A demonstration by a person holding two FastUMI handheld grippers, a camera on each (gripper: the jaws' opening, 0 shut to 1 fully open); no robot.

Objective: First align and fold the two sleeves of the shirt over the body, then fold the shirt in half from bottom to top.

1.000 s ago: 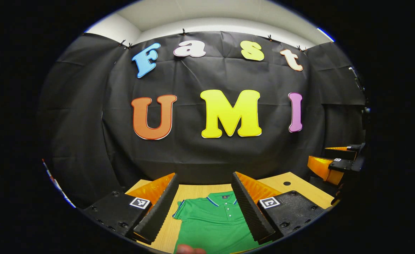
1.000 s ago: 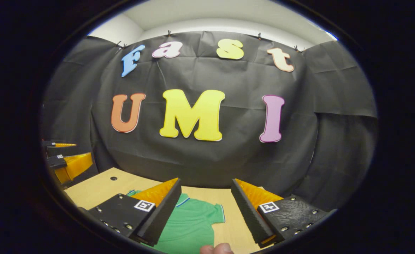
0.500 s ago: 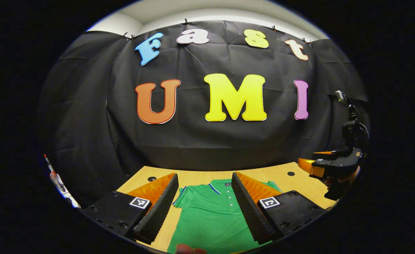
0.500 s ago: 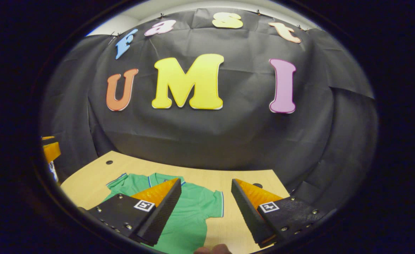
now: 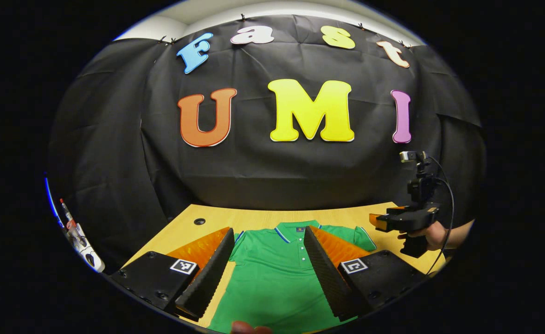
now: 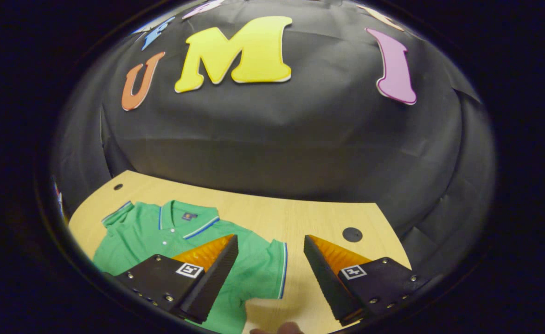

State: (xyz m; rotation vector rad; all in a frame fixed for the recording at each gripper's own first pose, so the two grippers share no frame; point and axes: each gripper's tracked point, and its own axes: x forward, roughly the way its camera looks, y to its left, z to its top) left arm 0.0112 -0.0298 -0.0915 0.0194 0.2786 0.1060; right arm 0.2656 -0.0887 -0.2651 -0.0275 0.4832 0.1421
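Note:
A green polo shirt (image 5: 272, 273) with a striped collar lies flat and face up on the wooden table (image 5: 186, 227), both short sleeves spread out. My left gripper (image 5: 268, 269) hovers open above the shirt's chest, nothing between its fingers. In the right gripper view the same shirt (image 6: 161, 236) lies to the left, and its near sleeve (image 6: 267, 271) sits between the open fingers of my right gripper (image 6: 271, 273), well below them. The right gripper (image 5: 395, 220) also appears in the left gripper view at the far right, held by a hand (image 5: 432, 234) beside the shirt's sleeve.
Round cable holes mark the tabletop (image 6: 352, 234) (image 5: 199, 221). The black cloth wall stands close behind the table's far edge. Small items (image 5: 80, 236) sit off the table at the far left. Bare wood (image 6: 309, 218) lies to the right of the shirt.
Both grippers have tipped downward and moved forward, so more of the table and shirt shows. The right gripper has come over the shirt's right sleeve. Both stayed open.

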